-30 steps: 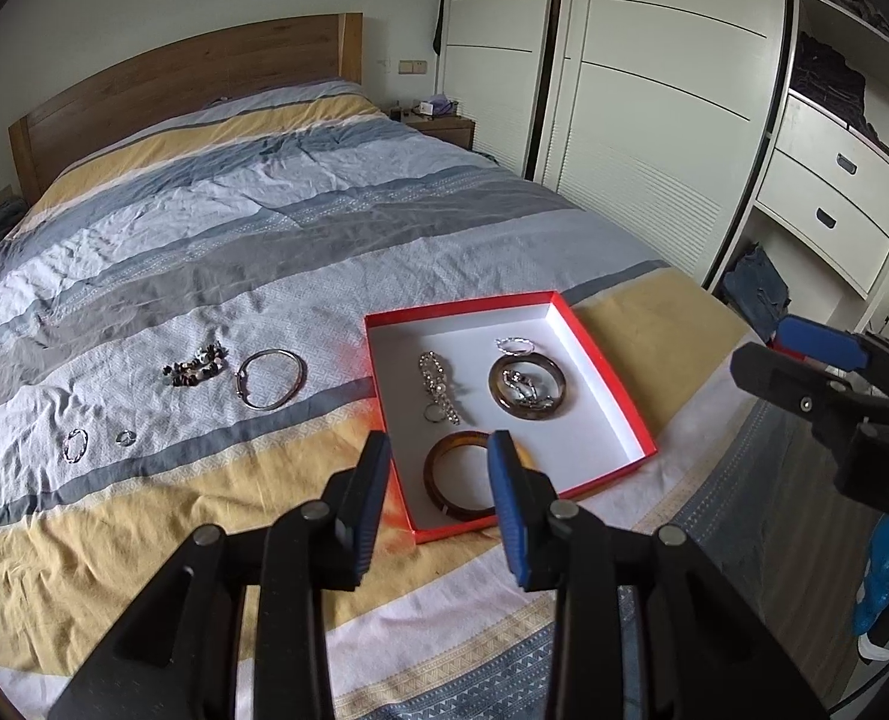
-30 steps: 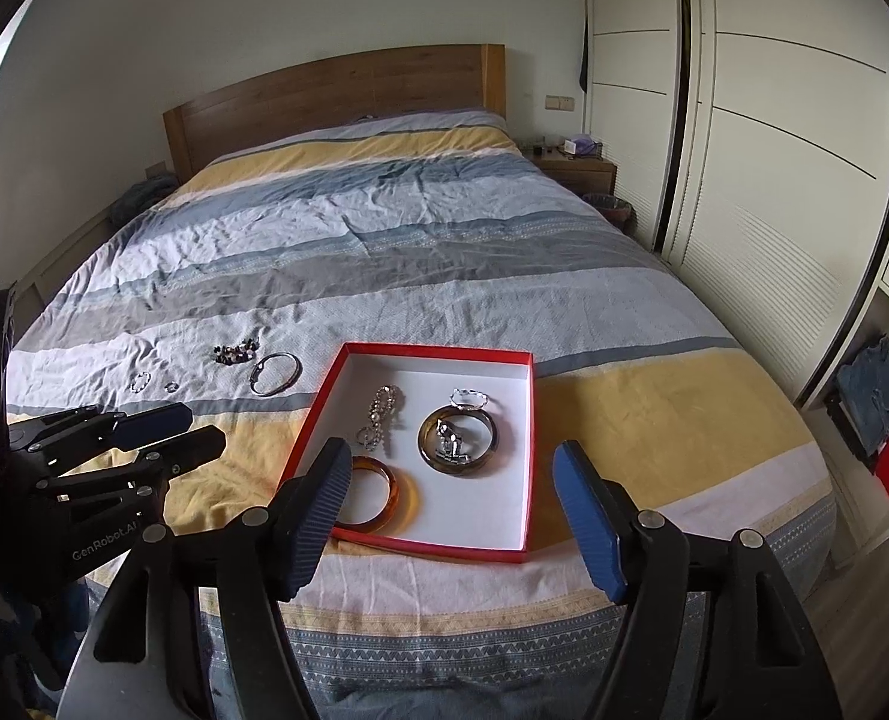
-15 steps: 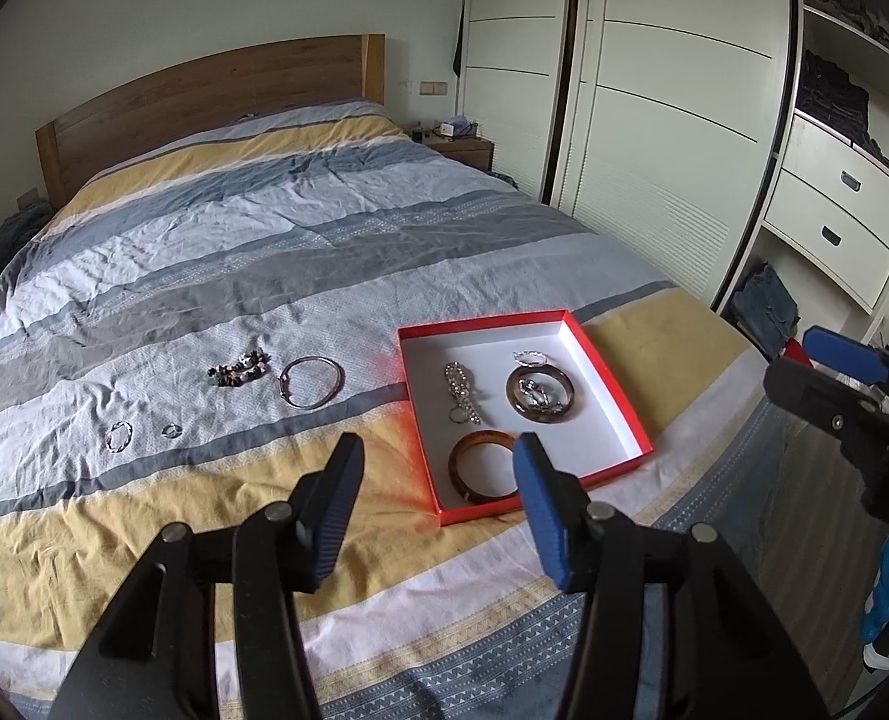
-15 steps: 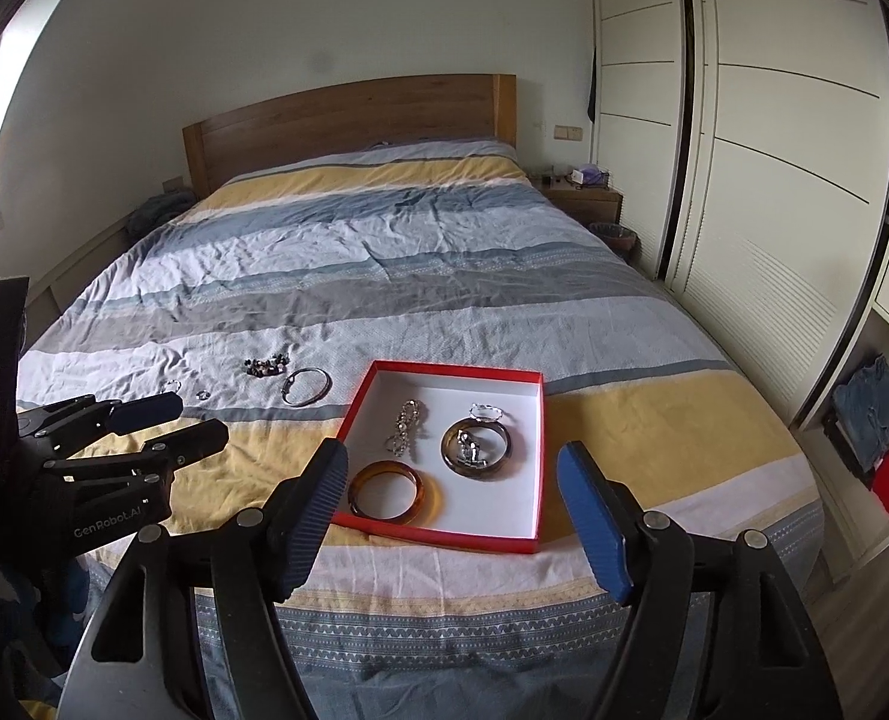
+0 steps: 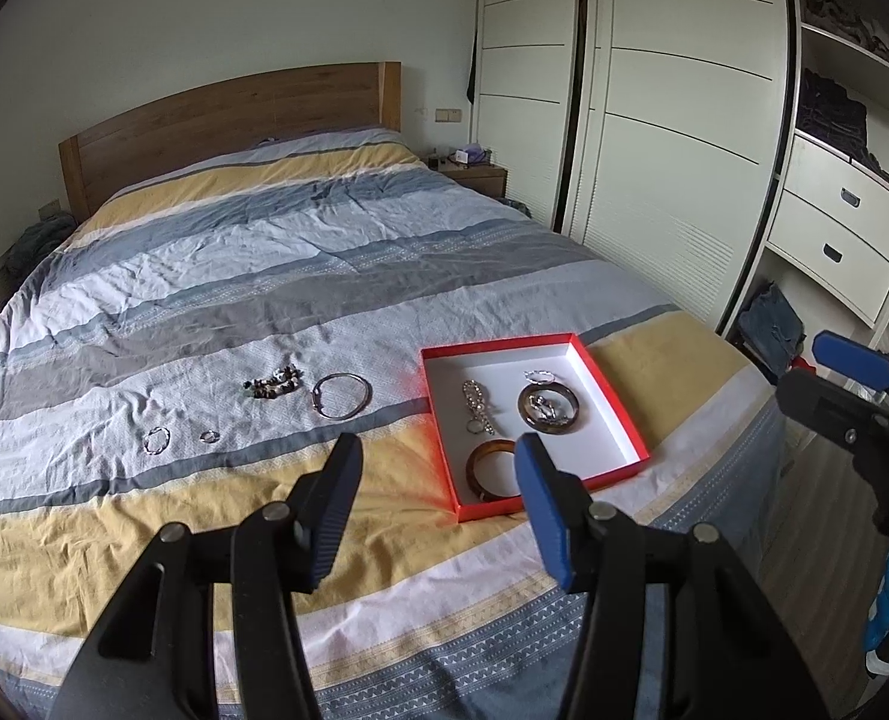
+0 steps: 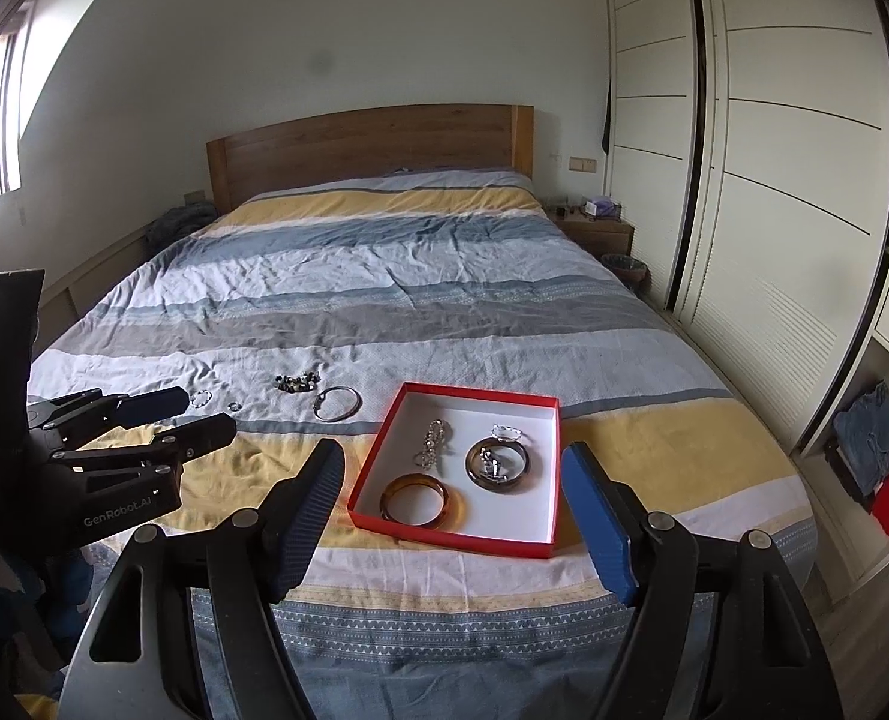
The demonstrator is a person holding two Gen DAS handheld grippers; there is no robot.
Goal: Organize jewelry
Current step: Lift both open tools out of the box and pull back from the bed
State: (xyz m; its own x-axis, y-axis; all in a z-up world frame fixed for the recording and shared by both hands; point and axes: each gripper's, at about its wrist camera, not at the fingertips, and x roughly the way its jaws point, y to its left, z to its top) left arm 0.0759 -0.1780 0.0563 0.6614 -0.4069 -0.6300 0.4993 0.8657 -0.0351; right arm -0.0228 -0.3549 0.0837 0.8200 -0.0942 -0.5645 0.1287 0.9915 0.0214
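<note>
A red-edged white box (image 5: 612, 396) (image 6: 540, 420) lies on the bed near its foot. It holds an amber bangle (image 5: 489, 461) (image 6: 422, 499), a dark bangle (image 5: 548, 408) (image 6: 497, 461) with small silver pieces inside, a silver chain (image 5: 476, 405) (image 6: 432, 444) and a ring (image 6: 506, 432). On the cover to the left lie a silver bangle (image 5: 341, 395) (image 6: 336, 402), a dark bead bracelet (image 5: 272, 385) (image 6: 296, 383) and two small rings (image 5: 156, 439) (image 5: 209, 435). My left gripper (image 5: 438, 465) (image 6: 168, 414) is open and empty, above the bed's foot. My right gripper (image 6: 453, 468) (image 5: 828, 369) is open and empty.
The bed has a striped cover (image 5: 264, 276) and a wooden headboard (image 6: 360, 150). White wardrobe doors (image 6: 774, 180) and open shelves with drawers (image 5: 846, 222) stand on the right. A nightstand (image 6: 594, 228) is at the far right of the bed.
Both grippers have pulled back and up from the bed, so the box and jewelry look smaller. The left gripper's jaws have opened wider.
</note>
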